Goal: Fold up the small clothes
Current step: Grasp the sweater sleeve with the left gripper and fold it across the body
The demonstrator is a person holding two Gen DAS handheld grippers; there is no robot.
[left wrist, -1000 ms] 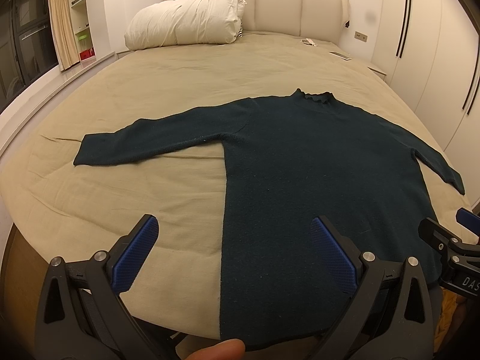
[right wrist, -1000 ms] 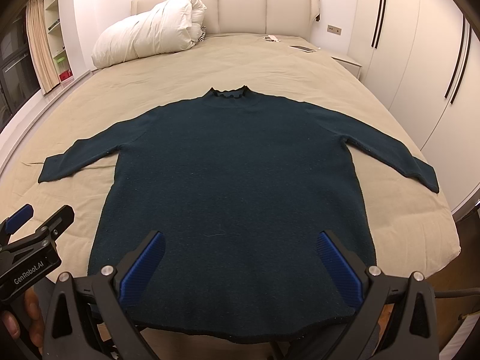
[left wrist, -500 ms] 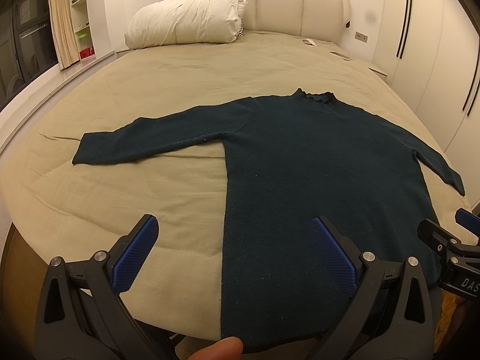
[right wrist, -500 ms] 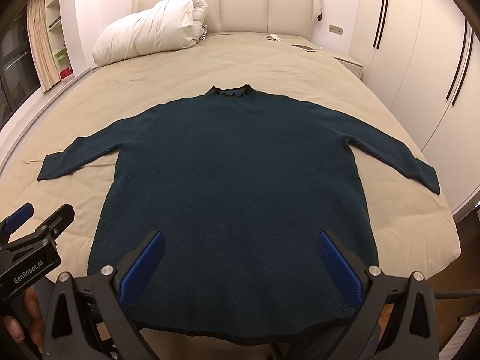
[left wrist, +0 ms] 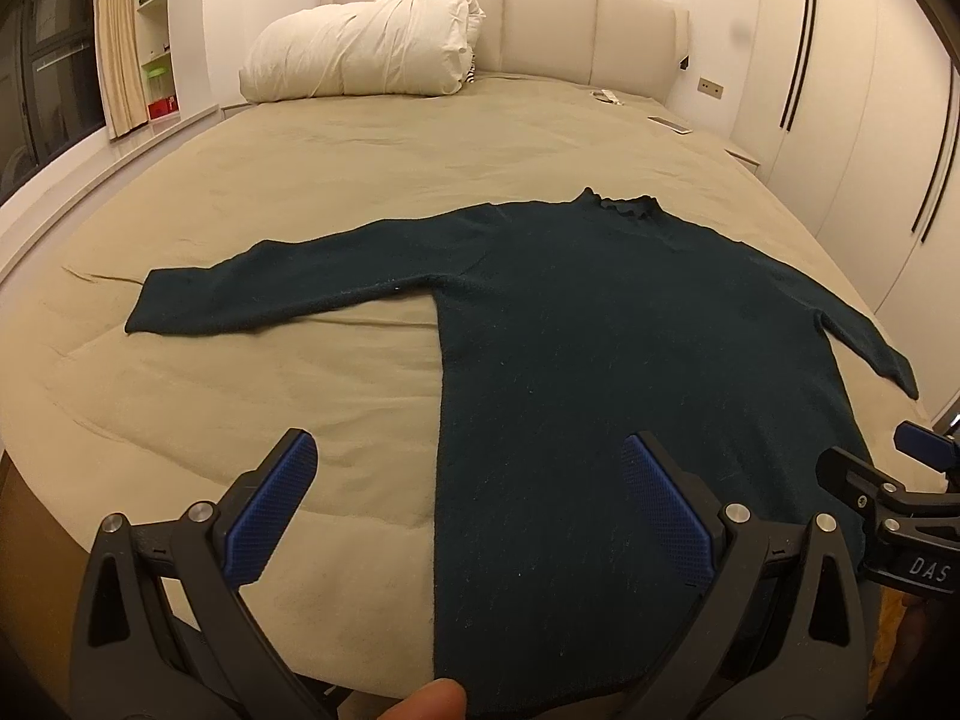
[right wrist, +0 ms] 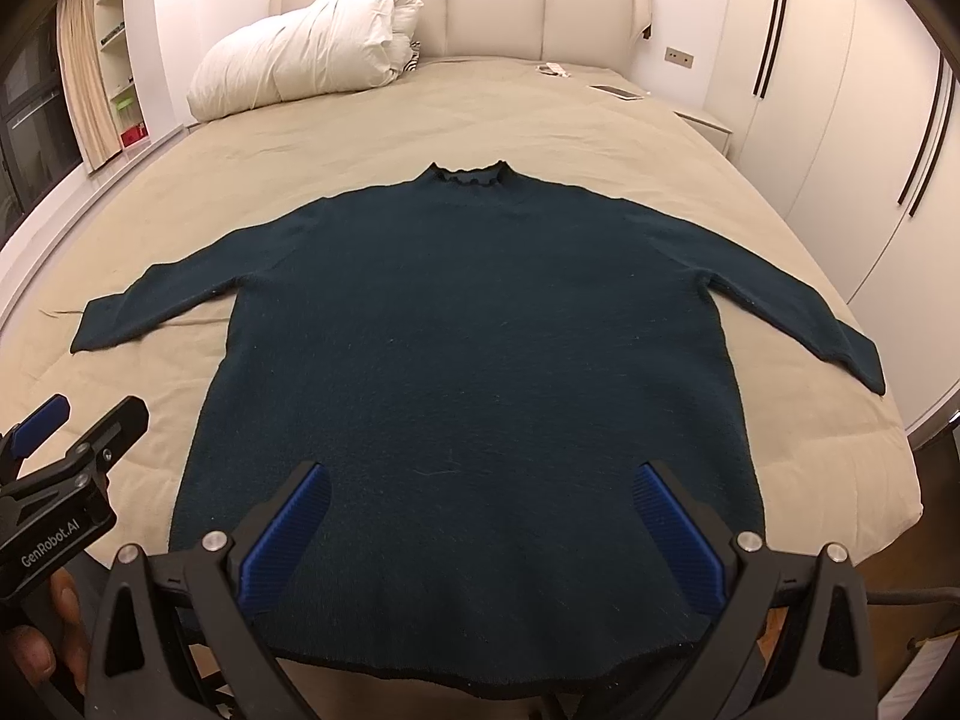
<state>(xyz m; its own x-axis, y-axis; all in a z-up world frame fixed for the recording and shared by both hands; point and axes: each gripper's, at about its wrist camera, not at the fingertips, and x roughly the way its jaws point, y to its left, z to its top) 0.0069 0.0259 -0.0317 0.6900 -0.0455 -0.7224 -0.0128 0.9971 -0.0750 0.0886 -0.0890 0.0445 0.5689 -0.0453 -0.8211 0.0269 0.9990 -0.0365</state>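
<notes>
A dark teal long-sleeved sweater [right wrist: 480, 324] lies flat on the beige bed, face up, neck toward the headboard, both sleeves spread out; it also shows in the left wrist view [left wrist: 600, 330]. My left gripper [left wrist: 468, 498] is open and empty, above the sweater's left hem edge. My right gripper [right wrist: 480, 516] is open and empty, above the middle of the hem. Each gripper shows at the edge of the other's view.
The beige bed [left wrist: 270, 390] ends just below the hem. A rolled white duvet [right wrist: 300, 66] lies by the headboard. A phone [right wrist: 615, 91] and a small white item lie at the far right. White wardrobes [right wrist: 840, 120] stand to the right.
Both grippers have drifted slightly; the sweater has not moved.
</notes>
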